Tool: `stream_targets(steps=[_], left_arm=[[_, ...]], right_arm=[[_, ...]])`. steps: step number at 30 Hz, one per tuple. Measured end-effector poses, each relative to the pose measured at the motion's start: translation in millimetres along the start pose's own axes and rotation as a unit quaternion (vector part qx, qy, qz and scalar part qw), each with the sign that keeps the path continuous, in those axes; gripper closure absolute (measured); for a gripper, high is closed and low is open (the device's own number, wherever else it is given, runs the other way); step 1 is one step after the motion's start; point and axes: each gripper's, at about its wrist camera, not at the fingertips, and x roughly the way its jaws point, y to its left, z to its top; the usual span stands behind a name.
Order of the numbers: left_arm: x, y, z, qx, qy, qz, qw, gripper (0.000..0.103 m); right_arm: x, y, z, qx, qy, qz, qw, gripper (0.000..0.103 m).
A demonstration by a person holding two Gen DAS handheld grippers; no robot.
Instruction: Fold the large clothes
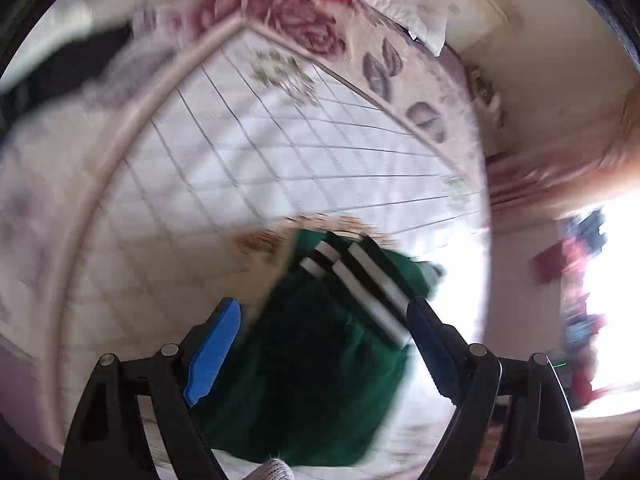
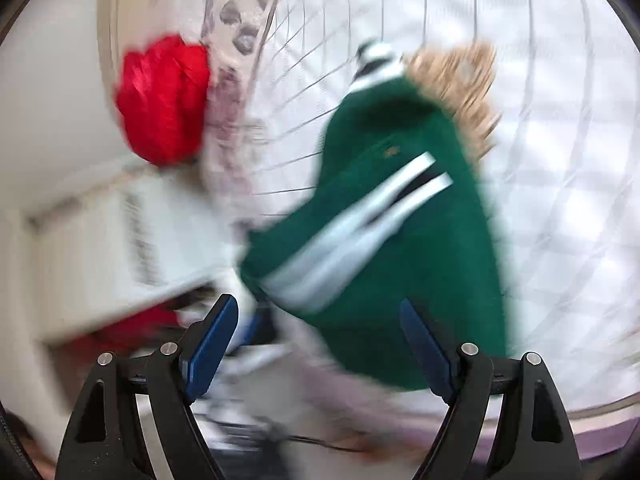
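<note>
On the quilted bedspread [image 1: 280, 152], green jacket [image 1: 320, 360], both claws [image 1: 324, 320] [image 2: 318, 318] spread, empty

A bed [image 1: 304, 152] fills the frame, covered in a white quilted spread with a grid pattern and a rose-print border. A folded green garment [image 1: 320, 368] with white stripes lies on it at lower centre, and a bunched red cloth [image 2: 164, 100] sits on the border at upper left.

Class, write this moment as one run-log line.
left gripper: open, empty | right gripper: open, empty | green jacket: bundled on bed | red garment: apart | views blurred
</note>
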Motion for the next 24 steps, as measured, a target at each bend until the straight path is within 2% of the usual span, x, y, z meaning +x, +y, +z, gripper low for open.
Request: stream_targets(steps=[1,3,4,5,7,8,9,11,13,14,15,18,21,22,23,24], left_arm=[[2.1,-4.1,-9.3,0.026,-0.003,0.025,0.9993,0.018],[17.0,-4.9,-22.4,0.055,0.009,0.049,0.9972,0.018],[33.4,-5.3,-28.2,0.066,0.022,0.072,0.9949,0.018],[55.1,-3.7,-34.4,0.079,0.038,0.101,0.9911,0.018],[90.8,-0.1,-36.0,0.094,0.050,0.137,0.9849,0.018],[119.2,6.3,-36.1,0.101,0.062,0.168,0.9786,0.016],[138.2,11.3,-34.2,0.100,0.074,0.182,0.9754,0.014],[161.3,25.3,-33.0,0.076,0.090,0.186,0.9755,0.012],[163.5,33.2,-31.3,0.052,0.087,0.179,0.9787,0.005],[161.2,36.1,-31.4,0.042,0.085,0.177,0.9797,0.004],[158.4,37.7,-32.4,0.036,0.082,0.178,0.9800,0.004],[154.7,40.8,-36.2,0.024,0.072,0.183,0.9801,0.004],[153.9,41.9,-39.4,0.006,0.066,0.182,0.9810,0.004],[152.7,42.1,-39.6,0.002,0.064,0.182,0.9813,0.004],[147.9,41.4,-40.0,-0.001,0.058,0.183,0.9814,0.005],[141.8,40.0,-41.1,-0.004,0.052,0.183,0.9818,0.005]], right_arm=[[0.6,1.8,-3.5,-0.034,0.001,-0.048,0.998,0.018],[7.0,6.4,-7.6,-0.086,0.003,-0.103,0.991,0.018],[14.0,7.7,-7.7,-0.114,0.002,-0.134,0.984,0.018],[22.6,6.5,-5.5,-0.135,0.002,-0.153,0.979,0.018],[40.6,2.3,4.9,-0.163,0.008,-0.165,0.973,0.018],[54.9,0.9,14.9,-0.176,0.010,-0.166,0.970,0.018],[63.6,-2.1,23.4,-0.184,0.012,-0.161,0.970,0.018],[84.9,-9.0,41.4,-0.191,0.019,-0.154,0.969,0.018],[102.6,-18.7,59.4,-0.184,0.030,-0.129,0.974,0.021],[105.1,-19.7,63.0,-0.186,0.028,-0.112,0.976,0.036],[106.4,-18.7,65.9,-0.191,0.027,-0.091,0.977,0.045],[107.5,-14.8,68.1,-0.215,0.027,-0.091,0.972,0.045],[117.9,-32.1,78.0,-0.179,0.058,-0.074,0.979,0.047],[114.4,-34.4,80.6,-0.168,0.058,-0.065,0.982,0.060],[108.6,-32.7,81.3,-0.166,0.055,-0.056,0.983,0.079],[96.3,-28.3,79.5,-0.160,0.046,-0.043,0.985,0.079]])
